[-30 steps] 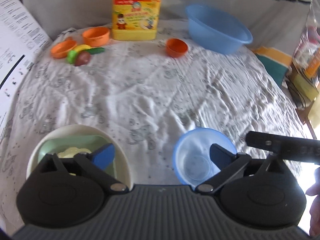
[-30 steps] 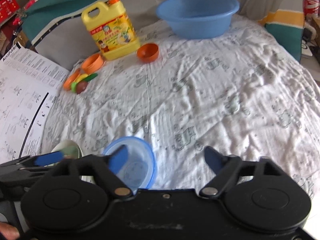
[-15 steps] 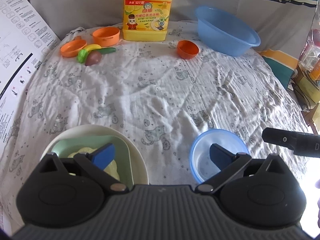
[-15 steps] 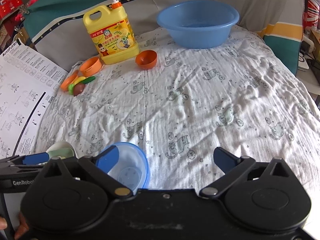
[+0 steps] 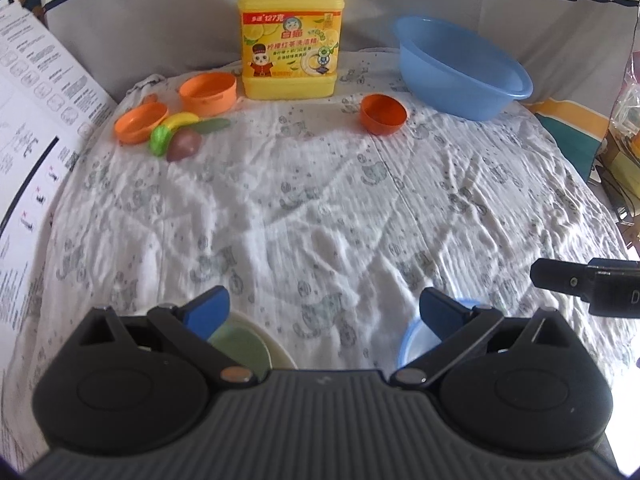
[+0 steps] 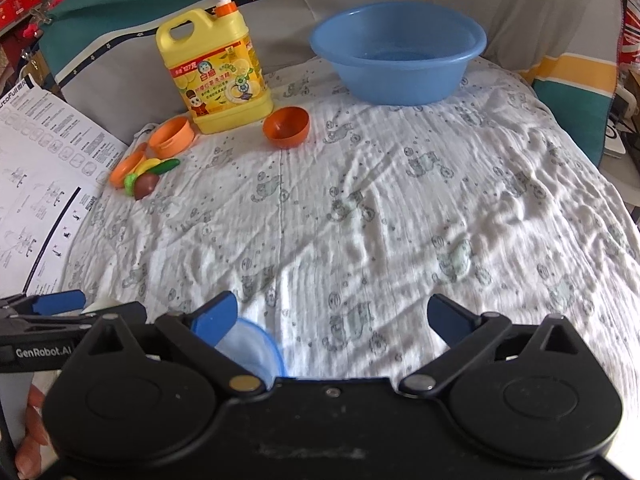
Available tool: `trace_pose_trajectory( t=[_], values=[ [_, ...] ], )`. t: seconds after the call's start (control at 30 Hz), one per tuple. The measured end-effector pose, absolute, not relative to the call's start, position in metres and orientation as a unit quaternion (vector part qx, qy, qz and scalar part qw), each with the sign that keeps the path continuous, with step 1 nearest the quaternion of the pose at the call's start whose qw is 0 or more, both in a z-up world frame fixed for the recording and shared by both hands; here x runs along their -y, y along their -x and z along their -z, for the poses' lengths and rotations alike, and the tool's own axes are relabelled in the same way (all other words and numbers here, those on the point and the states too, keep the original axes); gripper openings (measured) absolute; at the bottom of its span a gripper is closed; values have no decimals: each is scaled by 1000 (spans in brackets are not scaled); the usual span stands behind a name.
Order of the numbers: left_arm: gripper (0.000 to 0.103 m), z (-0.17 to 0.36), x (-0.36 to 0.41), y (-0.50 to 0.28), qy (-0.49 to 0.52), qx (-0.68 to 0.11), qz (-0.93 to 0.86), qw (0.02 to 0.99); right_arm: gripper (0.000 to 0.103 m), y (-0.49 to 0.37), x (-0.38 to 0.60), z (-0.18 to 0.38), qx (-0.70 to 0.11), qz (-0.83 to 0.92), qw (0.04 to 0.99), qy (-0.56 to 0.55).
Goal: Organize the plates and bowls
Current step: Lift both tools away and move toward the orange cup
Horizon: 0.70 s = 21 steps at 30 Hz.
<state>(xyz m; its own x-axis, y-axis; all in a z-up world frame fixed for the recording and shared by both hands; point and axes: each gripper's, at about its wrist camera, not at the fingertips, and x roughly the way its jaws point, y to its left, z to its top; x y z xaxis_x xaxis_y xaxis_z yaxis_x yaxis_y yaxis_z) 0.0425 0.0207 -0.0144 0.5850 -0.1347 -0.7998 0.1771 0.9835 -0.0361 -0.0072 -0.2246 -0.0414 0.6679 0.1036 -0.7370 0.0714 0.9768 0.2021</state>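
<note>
I am looking across a round table (image 5: 320, 208) covered in a white printed cloth (image 6: 380, 208). At the far edge sit a large blue basin (image 5: 460, 68) and a yellow detergent jug (image 5: 291, 36). Near the jug are three small orange bowls (image 5: 207, 92) and some toy fruit (image 5: 176, 136).

Closest to me, half hidden under my tools, a cream plate (image 5: 276, 346) carries a pale green dish (image 5: 238, 350). A clear bowl with a blue rim (image 6: 252, 346) stands apart to its right.

My left hand-held gripper (image 5: 322, 312) has its fingers spread wide and holds nothing. My right hand-held gripper (image 6: 332, 316) is spread wide and empty too.

I judge the task partly done: the green dish is nested in the plate, but the blue-rimmed bowl and the orange bowls are not yet gathered.

Compared with a second ago, both tools have pulled back and up. The plate and the bowl now sit lower in view, mostly covered.
</note>
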Motion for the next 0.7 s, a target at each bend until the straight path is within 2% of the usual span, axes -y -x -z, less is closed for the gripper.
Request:
trace_pose_trajectory(
  t=[0.47,0.57,0.7],
  values=[
    [103,5,-3,-143,-27,-424,88,901,101,-93,239,26,-383,3,916,-119],
    [103,9,7,-167,-33,-419,87,903,94,-120,241,25,-378,-1,917,-127],
    [103,18,22,-196,-40,-414,92,905,79,-154,243,31,-376,-5,915,-142]
  ],
)
